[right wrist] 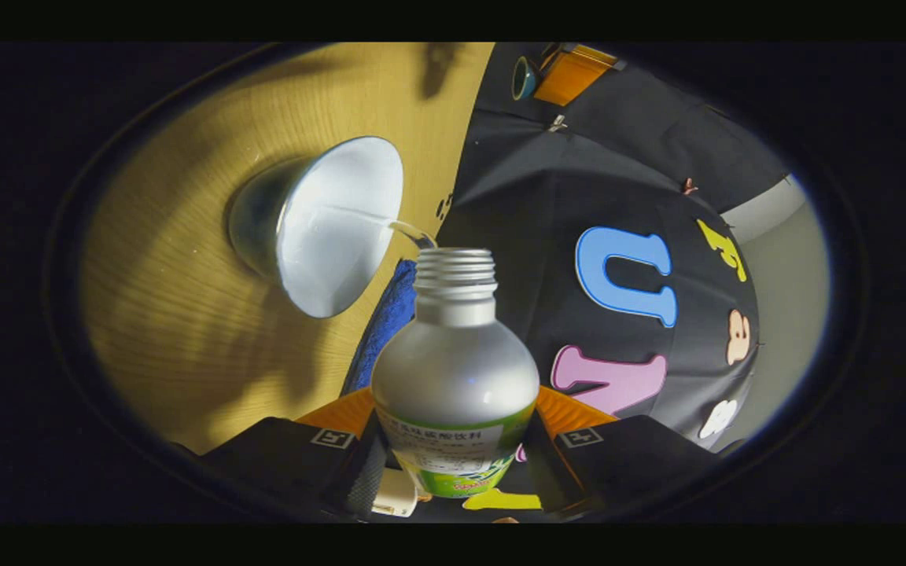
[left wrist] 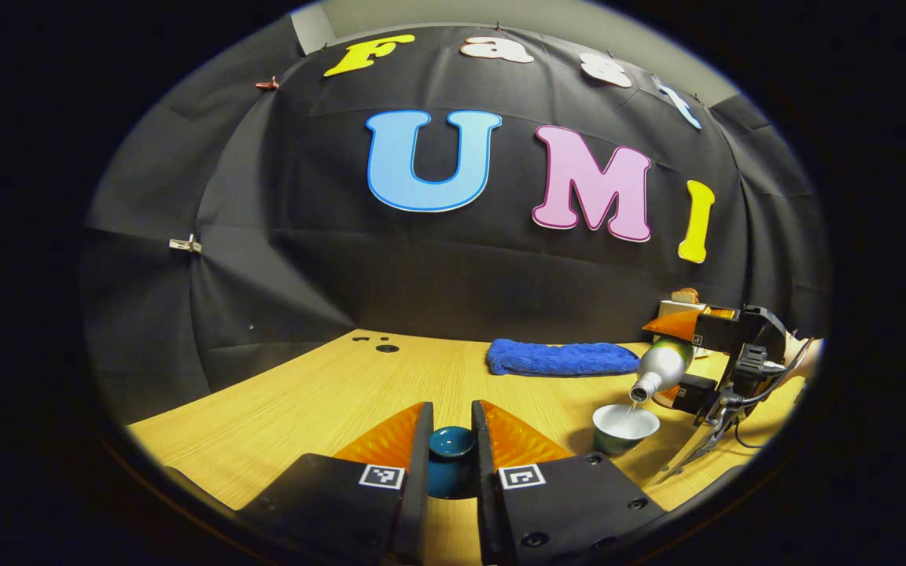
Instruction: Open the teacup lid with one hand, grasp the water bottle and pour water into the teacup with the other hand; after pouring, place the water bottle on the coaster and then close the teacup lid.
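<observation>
My left gripper is shut on the teal teacup lid, held just above the wooden table. To the right stands the open teacup, teal outside and white inside. My right gripper is shut on the silver water bottle, tilted neck down over the cup. A thin stream of water runs into it. In the right gripper view the bottle sits between my right gripper's fingers. Its open threaded mouth points at the teacup, and the stream arcs into it.
A folded blue towel lies at the back of the table, behind the cup, and its edge shows in the right gripper view. A small wooden object sits behind my right gripper. Two holes mark the table's far left.
</observation>
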Demonstrator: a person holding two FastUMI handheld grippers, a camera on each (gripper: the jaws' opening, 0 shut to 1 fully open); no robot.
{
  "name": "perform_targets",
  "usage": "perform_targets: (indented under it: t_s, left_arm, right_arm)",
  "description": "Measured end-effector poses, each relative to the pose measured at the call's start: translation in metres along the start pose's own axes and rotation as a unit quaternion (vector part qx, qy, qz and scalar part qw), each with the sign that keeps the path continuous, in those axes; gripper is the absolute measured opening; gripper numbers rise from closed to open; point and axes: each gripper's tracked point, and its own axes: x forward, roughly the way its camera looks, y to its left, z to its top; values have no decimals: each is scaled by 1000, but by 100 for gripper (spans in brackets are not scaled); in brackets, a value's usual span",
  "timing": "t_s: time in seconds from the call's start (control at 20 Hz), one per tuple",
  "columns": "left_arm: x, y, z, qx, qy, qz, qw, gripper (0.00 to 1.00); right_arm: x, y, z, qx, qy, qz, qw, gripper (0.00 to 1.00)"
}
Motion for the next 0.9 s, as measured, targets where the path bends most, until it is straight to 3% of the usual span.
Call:
perform_targets:
  t_s: [0.9]
  left_arm:
    - [-12,13,-5,0,10,18,1000,29]
  right_arm:
    - [-1,11,9,-42,-11,0,999,78]
